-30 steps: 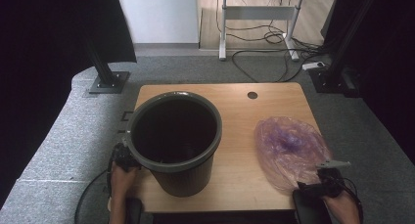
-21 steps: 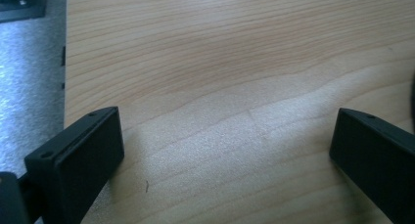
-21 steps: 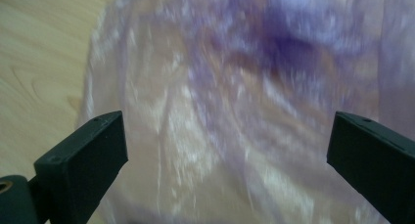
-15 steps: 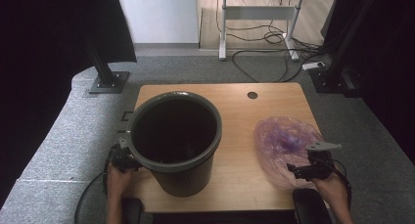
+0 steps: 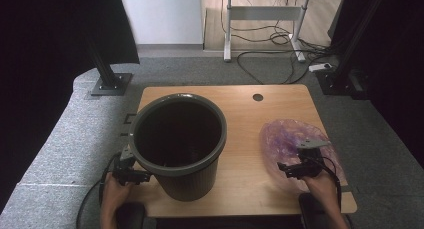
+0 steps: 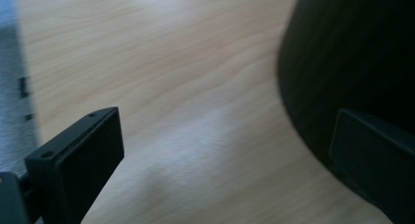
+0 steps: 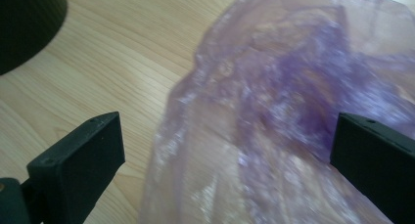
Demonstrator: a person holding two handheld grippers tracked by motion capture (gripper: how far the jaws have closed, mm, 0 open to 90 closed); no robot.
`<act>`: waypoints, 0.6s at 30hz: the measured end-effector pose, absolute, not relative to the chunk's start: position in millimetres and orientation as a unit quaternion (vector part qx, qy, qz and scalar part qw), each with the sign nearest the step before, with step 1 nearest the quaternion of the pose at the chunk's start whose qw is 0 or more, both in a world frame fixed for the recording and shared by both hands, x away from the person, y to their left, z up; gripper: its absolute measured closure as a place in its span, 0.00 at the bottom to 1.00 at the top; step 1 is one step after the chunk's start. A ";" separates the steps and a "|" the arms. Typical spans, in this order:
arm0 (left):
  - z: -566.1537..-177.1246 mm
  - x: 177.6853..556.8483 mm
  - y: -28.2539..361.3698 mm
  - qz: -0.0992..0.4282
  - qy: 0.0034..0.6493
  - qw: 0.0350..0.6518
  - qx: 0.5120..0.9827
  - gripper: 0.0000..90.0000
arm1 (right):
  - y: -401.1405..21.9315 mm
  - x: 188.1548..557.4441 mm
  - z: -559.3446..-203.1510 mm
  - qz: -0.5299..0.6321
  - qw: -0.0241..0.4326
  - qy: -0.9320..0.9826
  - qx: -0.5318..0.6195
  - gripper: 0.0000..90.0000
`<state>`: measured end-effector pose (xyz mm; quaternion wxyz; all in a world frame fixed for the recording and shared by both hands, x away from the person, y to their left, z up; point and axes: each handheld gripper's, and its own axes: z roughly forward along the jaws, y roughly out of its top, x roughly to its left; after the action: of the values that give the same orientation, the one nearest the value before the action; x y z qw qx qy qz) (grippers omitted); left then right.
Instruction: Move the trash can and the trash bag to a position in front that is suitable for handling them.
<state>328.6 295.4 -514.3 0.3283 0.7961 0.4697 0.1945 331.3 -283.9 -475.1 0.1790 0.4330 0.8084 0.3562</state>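
The right tool (image 5: 292, 170) is hovering with its jaws spread wide over the near edge of a crumpled purple plastic bag (image 5: 292, 141) — a thin, translucent liner lying flat at about four o'clock on the wooden worktop (image 5: 245, 139). In the right gripper view the bag (image 7: 274, 116) is sitting between the open jaws, its wrinkled edge running toward seven o'clock. The left tool (image 5: 131, 175) is waiting at eight o'clock, jaws also apart, just beside the wall of the dark grey waste bin (image 5: 178, 144), which is standing upright left of centre; in the left gripper view the bin's side (image 6: 352, 53) is looming at two o'clock.

The bag is likely feather-light, limp and slippery — it will probably slide or bunch rather than lift cleanly. Pinching a raised fold or the doubled rim near the edge looks safer than pressing on a flat single layer. The bin seems stiff and stable enough to need only steadying at its rim.
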 end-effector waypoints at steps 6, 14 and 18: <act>-514.9 328.5 292.0 0.187 0.472 0.329 0.796 0.00 | -268.9 332.1 -477.5 0.361 0.171 0.818 0.414 0.00; -513.9 334.4 264.9 0.175 0.454 0.329 0.809 0.00 | -258.5 330.6 -481.4 0.360 0.164 0.830 0.394 0.00; -514.6 341.7 239.2 0.162 0.433 0.335 0.821 0.00 | -253.4 329.2 -482.6 0.366 0.156 0.834 0.382 0.00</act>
<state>341.7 239.2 -514.6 0.3355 0.8205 0.4334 0.1624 329.2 -253.4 -482.6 0.1560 0.3816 0.8345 0.3656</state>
